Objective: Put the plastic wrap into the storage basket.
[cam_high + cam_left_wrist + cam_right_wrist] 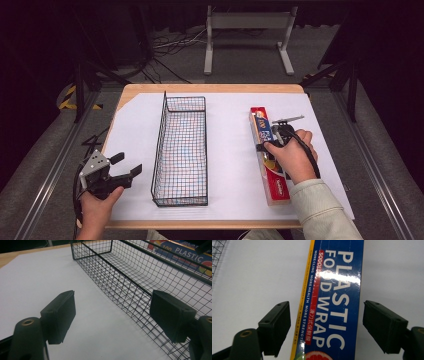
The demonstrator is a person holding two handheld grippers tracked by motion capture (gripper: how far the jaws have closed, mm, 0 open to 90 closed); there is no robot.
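Observation:
A long box of plastic food wrap [269, 155] lies lengthwise on the white sheet at the table's right. My right gripper [266, 138] hovers over its middle, held by a hand. In the right gripper view the box [334, 300] runs up between the two black pads [384, 325], which stand wide apart on either side without touching it. A black wire basket [181, 150] stands in the middle of the table, empty. My left gripper [125, 167] is open near the table's front left corner, just left of the basket [140, 277]; nothing sits between its pads [61, 315].
A white sheet [230, 165] covers most of the wooden table [210, 88]. Behind the table stand a grey metal frame [247, 35] and loose cables on the floor. Dark stands flank both sides.

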